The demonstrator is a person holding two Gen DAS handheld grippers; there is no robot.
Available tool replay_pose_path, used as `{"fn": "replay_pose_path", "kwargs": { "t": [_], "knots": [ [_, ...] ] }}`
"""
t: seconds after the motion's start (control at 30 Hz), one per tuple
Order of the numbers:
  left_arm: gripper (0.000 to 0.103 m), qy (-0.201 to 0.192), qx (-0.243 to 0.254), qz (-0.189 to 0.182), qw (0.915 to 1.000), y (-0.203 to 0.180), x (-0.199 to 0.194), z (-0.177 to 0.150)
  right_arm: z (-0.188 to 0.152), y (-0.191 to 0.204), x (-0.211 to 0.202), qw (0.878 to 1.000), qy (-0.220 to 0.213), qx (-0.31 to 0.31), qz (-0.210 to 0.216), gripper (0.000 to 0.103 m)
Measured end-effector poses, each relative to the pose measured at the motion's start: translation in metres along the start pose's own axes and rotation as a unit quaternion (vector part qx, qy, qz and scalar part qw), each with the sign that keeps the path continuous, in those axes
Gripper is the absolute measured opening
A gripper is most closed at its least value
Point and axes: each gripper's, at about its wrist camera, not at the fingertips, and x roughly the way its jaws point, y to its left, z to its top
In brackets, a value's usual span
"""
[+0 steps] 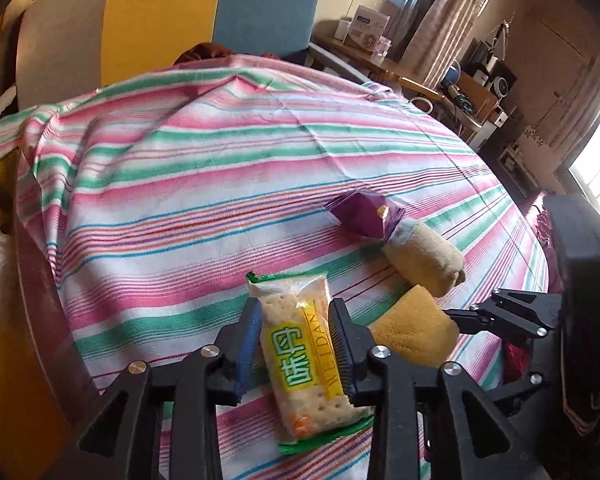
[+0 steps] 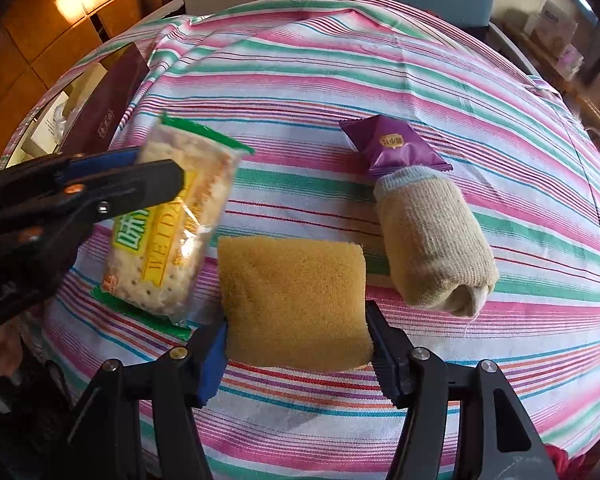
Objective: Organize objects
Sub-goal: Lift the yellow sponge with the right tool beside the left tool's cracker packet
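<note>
left claw [image 1: 296, 344] clamped on crackers [image 1: 304, 356], lower centre | right claw [image 2: 296, 344] clamped on sponge [image 2: 294, 300], lower centre | sock [image 2: 432, 240], purple packet [image 2: 392, 144] right on counter [image 2: 300, 80] | step: both lifted; next needs grouping spots

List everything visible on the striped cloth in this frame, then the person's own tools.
cracker pack: one, clear with green ends and yellow label, held between the left tool's fingers
sponge: one, yellow-brown, between the right tool's fingers
rolled sock: one, beige, right of the sponge
snack packet: one, purple, touching the sock's far end
striped cloth: one, pink, green and white, under everything
left tool: one, black
right tool: one, black
</note>
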Motion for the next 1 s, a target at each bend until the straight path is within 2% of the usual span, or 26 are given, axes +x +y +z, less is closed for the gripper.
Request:
{"fn": "replay_pose_path", "kwargs": {
  "t": [0.07, 0.13, 0.2, 0.3, 0.4, 0.6, 0.8, 0.9, 0.93, 1.0],
  "knots": [
    [0.044, 0.018, -0.008, 0.0, 0.9998, 0.002, 0.008, 0.001, 0.0, 0.0, 0.0, 1.0, 0.0, -0.001, 0.0, 0.062],
    [0.046, 0.023, -0.005, 0.007, 0.9997, 0.001, 0.01, 0.0, -0.001, 0.001, 0.0, 1.0, 0.001, 0.001, -0.001, 0.063],
    [0.054, 0.031, -0.003, 0.017, 0.9994, -0.001, 0.012, -0.002, -0.001, 0.001, -0.001, 1.0, 0.001, 0.002, -0.001, 0.064],
    [0.054, 0.034, 0.009, 0.029, 0.9989, -0.009, 0.012, -0.005, -0.002, 0.002, -0.002, 1.0, -0.002, 0.001, -0.012, 0.064],
    [0.059, 0.034, 0.032, 0.046, 0.9979, -0.02, 0.011, -0.009, -0.005, 0.0, -0.003, 0.998, -0.002, 0.007, -0.055, 0.064],
    [0.064, 0.038, 0.051, 0.07, 0.9955, -0.028, 0.021, -0.009, -0.003, -0.016, 0.0, 0.998, 0.006, 0.033, -0.055, 0.065],
    [0.064, 0.032, 0.071, 0.088, 0.993, -0.03, 0.029, -0.006, -0.003, -0.021, 0.0, 0.998, 0.009, 0.041, -0.052, 0.073],
    [0.062, 0.021, 0.068, 0.081, 0.9942, -0.026, 0.027, -0.009, -0.003, -0.023, 0.001, 0.998, 0.012, 0.042, -0.053, 0.075],
    [0.06, 0.017, 0.067, 0.082, 0.9942, -0.025, 0.027, -0.009, -0.002, -0.023, 0.001, 0.998, 0.012, 0.042, -0.053, 0.076],
    [0.05, 0.012, 0.073, 0.09, 0.9932, -0.023, 0.025, -0.011, -0.006, -0.025, -0.001, 0.997, 0.013, 0.044, -0.055, 0.079]
  ]
}}
